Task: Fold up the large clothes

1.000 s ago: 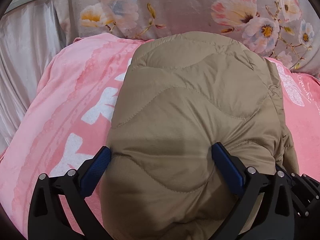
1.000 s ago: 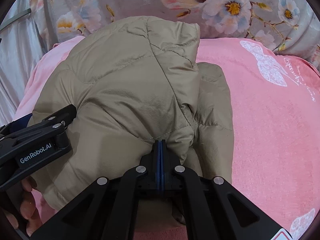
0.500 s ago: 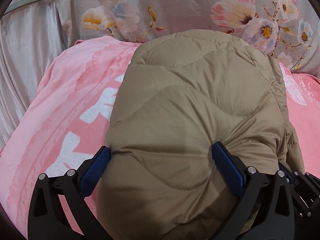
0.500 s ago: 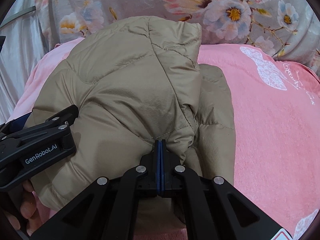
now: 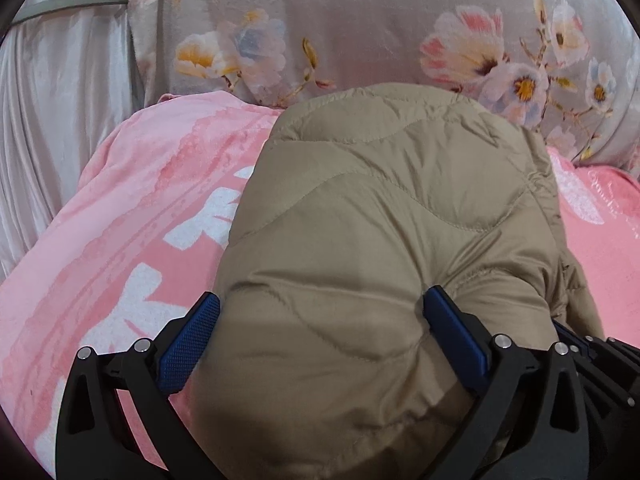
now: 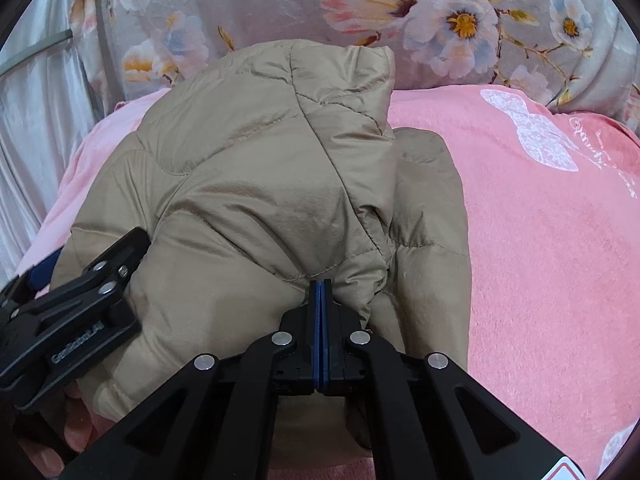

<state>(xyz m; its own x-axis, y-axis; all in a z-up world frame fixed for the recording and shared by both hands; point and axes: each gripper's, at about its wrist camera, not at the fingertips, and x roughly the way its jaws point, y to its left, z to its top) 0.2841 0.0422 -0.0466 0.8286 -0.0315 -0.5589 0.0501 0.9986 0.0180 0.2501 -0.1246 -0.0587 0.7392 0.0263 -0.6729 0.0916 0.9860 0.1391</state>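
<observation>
Between the spread blue pads of the left gripper (image 5: 320, 340) bulges a folded tan quilted jacket (image 5: 384, 248), lying on a pink blanket (image 5: 120, 216). Right of it, the right gripper (image 6: 322, 300) is pinched tight on a jacket fold, with a floral quilt (image 6: 280, 4) ahead.

Bedding, pink plush blanket (image 5: 120, 216) with white printed motifs, backed at the far edge by a grey floral quilt (image 5: 360, 28) with pink and blue blossoms; pale satin curtain (image 5: 52, 120) hanging in folds at left; soft, even indoor light.
</observation>
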